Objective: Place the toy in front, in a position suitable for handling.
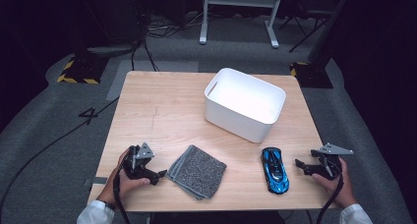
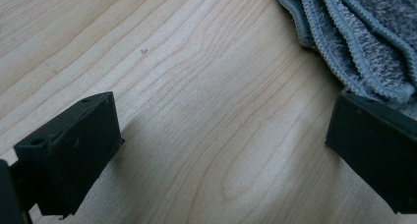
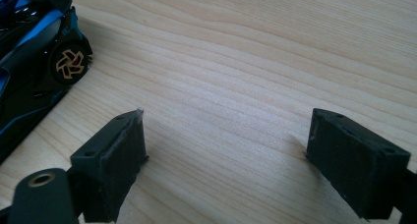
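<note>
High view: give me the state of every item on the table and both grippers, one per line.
White bin: upright, open-topped, looks empty.
Grey cloth: folded, lying flat, untouched.
Blue toy car: on its wheels, free on the table.
Left gripper: open, nothing between its jaws, beside the cloth.
Right gripper: open, nothing between its jaws, beside the car.
Wooden table: bears all three items.

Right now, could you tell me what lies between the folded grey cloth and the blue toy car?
Only bare wooden table separates the folded grey cloth from the blue toy car, as the high view shows.
</note>
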